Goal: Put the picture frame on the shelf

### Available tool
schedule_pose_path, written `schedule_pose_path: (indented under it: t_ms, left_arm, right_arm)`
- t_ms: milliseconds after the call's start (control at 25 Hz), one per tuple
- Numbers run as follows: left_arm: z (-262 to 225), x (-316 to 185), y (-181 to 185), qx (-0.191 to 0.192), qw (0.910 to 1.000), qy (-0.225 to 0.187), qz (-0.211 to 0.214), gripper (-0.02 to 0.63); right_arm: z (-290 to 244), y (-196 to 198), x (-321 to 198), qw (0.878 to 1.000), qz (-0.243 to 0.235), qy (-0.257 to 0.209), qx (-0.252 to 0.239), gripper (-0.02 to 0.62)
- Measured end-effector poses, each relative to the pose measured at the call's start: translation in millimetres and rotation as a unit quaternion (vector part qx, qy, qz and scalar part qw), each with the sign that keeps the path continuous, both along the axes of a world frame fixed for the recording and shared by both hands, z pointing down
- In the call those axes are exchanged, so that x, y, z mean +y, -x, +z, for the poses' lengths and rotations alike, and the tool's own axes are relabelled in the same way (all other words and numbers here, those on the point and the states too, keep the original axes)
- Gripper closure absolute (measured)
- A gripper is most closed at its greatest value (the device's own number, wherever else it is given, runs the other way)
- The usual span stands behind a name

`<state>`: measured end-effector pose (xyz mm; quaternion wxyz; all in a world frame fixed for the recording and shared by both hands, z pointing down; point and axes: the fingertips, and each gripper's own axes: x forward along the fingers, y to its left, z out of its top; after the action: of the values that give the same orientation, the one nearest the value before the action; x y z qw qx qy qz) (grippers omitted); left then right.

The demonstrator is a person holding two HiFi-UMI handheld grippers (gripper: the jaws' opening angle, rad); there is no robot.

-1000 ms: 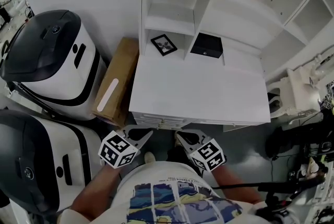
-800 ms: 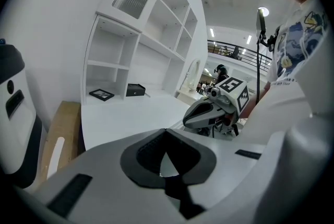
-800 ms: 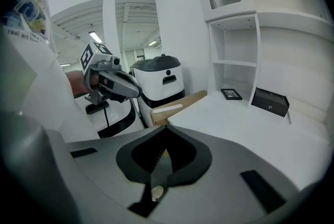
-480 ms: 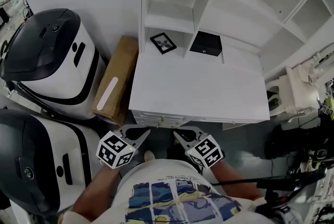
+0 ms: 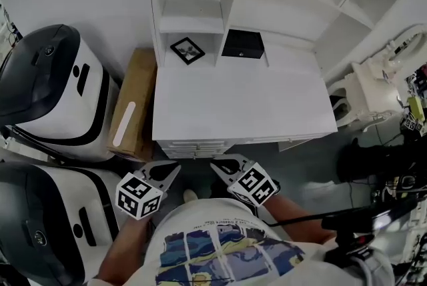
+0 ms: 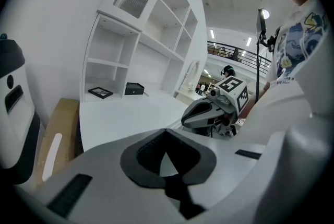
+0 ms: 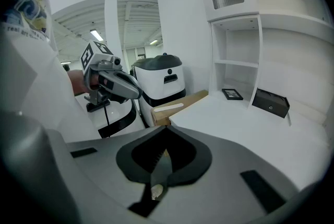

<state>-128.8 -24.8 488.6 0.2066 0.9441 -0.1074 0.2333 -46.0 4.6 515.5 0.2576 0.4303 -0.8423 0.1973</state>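
The left gripper (image 5: 171, 170) and right gripper (image 5: 219, 165) are hovering closed and empty at the lower middle of the head view, just off the worktop's (image 5: 240, 105) front edge. The frame (image 5: 187, 50) is lying flat in the shelf's (image 5: 183, 23) lowest left compartment, upper middle, beside a black box (image 5: 243, 45).

White throughout: surface (image 5: 240, 105) and shelf (image 5: 190, 18). Black border round a pale middle on the picture frame (image 5: 187, 50). Plain black small box (image 5: 243, 45). Brown cardboard box (image 5: 131, 108) with a white strip. Grey left hand-held gripper (image 5: 172, 169) and right hand-held gripper (image 5: 217, 165), black-and-white square markers on both cubes. White shirt (image 5: 220, 248) printed blue and yellow.
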Motion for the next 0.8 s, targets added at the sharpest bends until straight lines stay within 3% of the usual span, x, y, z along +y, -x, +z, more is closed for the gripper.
schedule_pose_path:
  t_ms: [800]
  left_arm:
    - [-0.1, 7.7, 3.1, -0.011, 0.9999, -0.006, 0.008, 0.594]
  right_arm:
    - [-6.3, 8.4, 4.5, 1.000, -0.007, -0.001, -0.011, 0.571]
